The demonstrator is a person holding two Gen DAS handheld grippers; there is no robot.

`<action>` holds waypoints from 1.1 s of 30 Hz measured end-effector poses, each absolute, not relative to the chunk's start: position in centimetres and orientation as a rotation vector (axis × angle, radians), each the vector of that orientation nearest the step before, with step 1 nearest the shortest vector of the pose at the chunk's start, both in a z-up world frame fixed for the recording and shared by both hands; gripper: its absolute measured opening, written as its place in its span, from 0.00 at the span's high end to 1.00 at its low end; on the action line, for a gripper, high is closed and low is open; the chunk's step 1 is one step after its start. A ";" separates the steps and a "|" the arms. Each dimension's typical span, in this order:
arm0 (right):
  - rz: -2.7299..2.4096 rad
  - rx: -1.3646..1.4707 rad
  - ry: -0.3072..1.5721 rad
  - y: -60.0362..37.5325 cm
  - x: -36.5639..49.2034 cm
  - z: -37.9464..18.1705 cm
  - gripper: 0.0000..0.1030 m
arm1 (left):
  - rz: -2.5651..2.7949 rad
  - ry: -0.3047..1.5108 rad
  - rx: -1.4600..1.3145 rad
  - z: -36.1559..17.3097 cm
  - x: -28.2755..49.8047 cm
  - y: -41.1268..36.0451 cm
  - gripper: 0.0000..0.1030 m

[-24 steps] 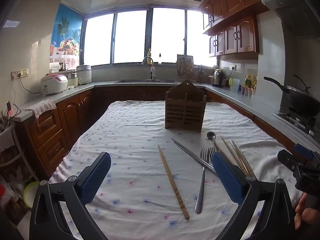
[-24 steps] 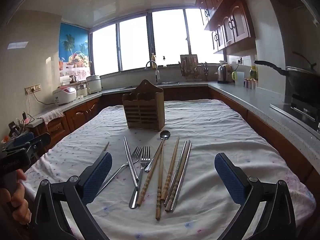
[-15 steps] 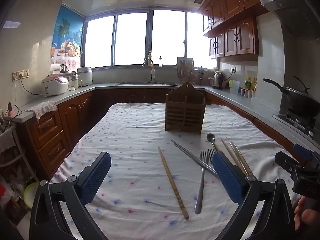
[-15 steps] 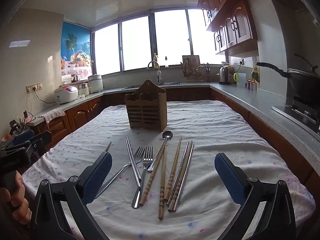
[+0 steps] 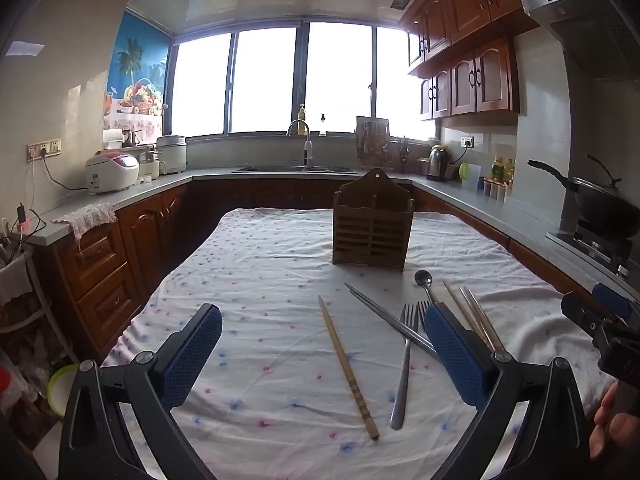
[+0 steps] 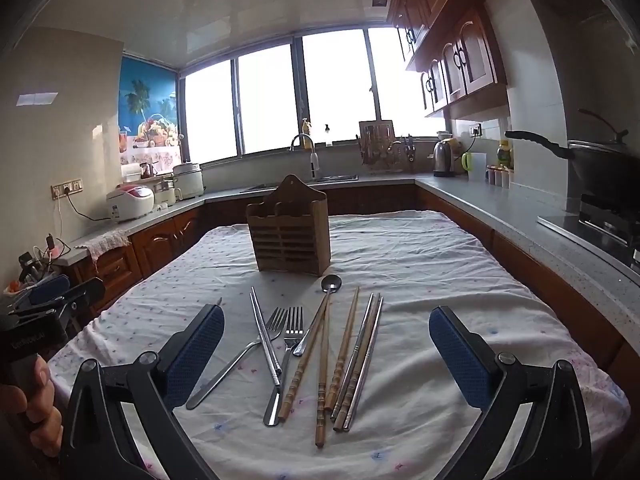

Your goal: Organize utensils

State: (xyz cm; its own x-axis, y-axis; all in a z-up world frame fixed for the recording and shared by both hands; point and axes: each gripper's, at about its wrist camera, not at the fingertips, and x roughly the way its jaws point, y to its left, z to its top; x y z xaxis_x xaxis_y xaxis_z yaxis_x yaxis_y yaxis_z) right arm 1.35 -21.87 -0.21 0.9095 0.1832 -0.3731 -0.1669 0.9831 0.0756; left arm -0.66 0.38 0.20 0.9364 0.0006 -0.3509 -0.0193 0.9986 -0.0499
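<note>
Left wrist view: wooden utensil holder (image 5: 372, 228) upright at mid-table on the speckled tablecloth (image 5: 260, 280), well beyond the cutlery. Single bamboo chopstick (image 5: 348, 366) flat and alone, nearest the middle of the left gripper (image 5: 322, 354). Metal chopsticks (image 5: 384, 318) lying slantwise over a fork (image 5: 404, 368), spoon (image 5: 424, 280) farther back, partly hidden behind the right-hand pad. Jaws spread wide, nothing between the pads, tilted gently down toward the cloth and hovering clear of it. Right gripper body and a few fingers of the hand (image 5: 612, 428) at the picture's far right edge.

Probably light, stiff and thin, all of it; the bamboo likely grippy enough, the steel pieces likely slick and prone to pivot if pinched near an end. Best hold judged to be mid-shaft, pads across the length, with the cloth giving a little underneath.

Right wrist view: same holder (image 6: 290, 230) beyond a tight fan of pieces between the fingers of the right gripper (image 6: 326, 354): two forks (image 6: 290, 344), spoon (image 6: 320, 312), bamboo chopsticks (image 6: 324, 364), steel chopstick pair (image 6: 360, 356) touching side by side, another steel pair (image 6: 264, 334) across a fork handle. Jaws fully apart and empty, angled slightly downward above the near ends. Overlaps make a clean single pick awkward; outer pieces look easiest. Left gripper and its hand (image 6: 38, 400) at the left edge.
</note>
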 end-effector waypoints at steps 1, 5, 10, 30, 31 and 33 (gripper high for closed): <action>0.183 0.042 0.389 -21.8 1.4 -0.2 0.00 | 0.008 0.359 -0.054 0.2 -0.6 0.4 0.01; 0.189 0.041 0.390 -21.7 1.4 -0.1 0.00 | 0.006 0.360 -0.056 0.3 -0.5 0.5 0.01; 0.195 0.044 0.384 -21.6 1.3 -0.1 0.00 | 0.008 0.358 -0.060 0.2 -0.4 0.5 0.01; 0.201 0.045 0.379 -21.3 1.3 0.1 0.00 | 0.005 0.362 -0.067 0.0 -0.4 0.6 0.01; 0.202 0.045 0.378 -21.2 1.3 0.1 0.00 | 0.005 0.362 -0.067 0.0 -0.4 0.6 0.01; 0.202 0.044 0.378 -21.2 1.3 0.1 0.00 | 0.005 0.362 -0.065 0.0 -0.4 0.6 0.01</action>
